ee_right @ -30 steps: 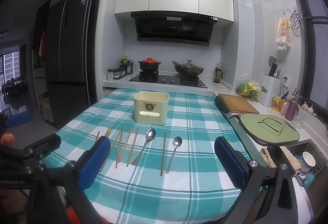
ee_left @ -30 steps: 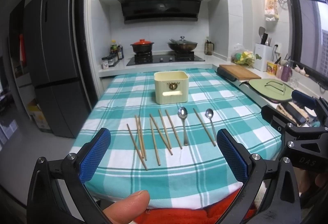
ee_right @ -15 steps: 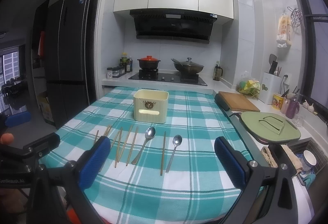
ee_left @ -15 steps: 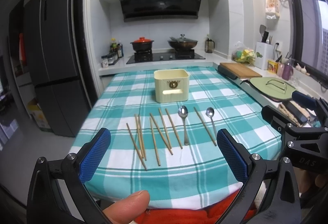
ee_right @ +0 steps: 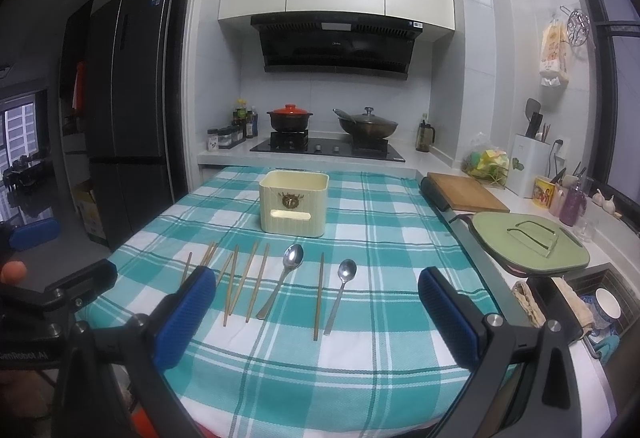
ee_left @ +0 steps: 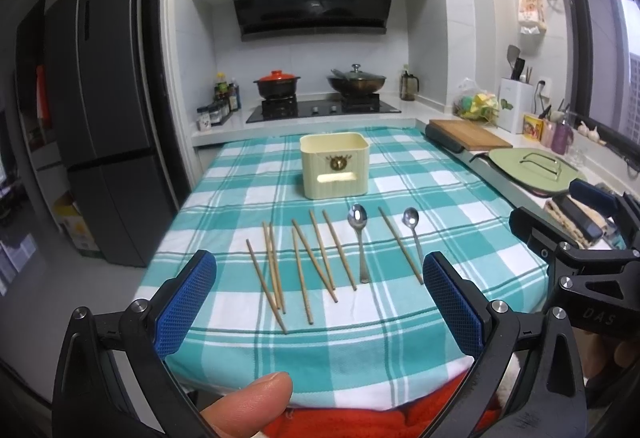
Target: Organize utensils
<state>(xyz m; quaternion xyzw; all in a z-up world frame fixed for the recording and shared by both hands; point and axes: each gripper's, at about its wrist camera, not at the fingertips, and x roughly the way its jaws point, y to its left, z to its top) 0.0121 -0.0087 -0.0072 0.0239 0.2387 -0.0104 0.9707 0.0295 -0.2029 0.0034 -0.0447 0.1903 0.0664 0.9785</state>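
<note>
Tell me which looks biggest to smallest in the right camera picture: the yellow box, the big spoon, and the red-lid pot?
1. Yellow box, clearly the largest.
2. Big spoon, long but thin.
3. Red-lid pot, which looks smallest, but it sits far back on the stove, so in real life it may be bigger.
</note>
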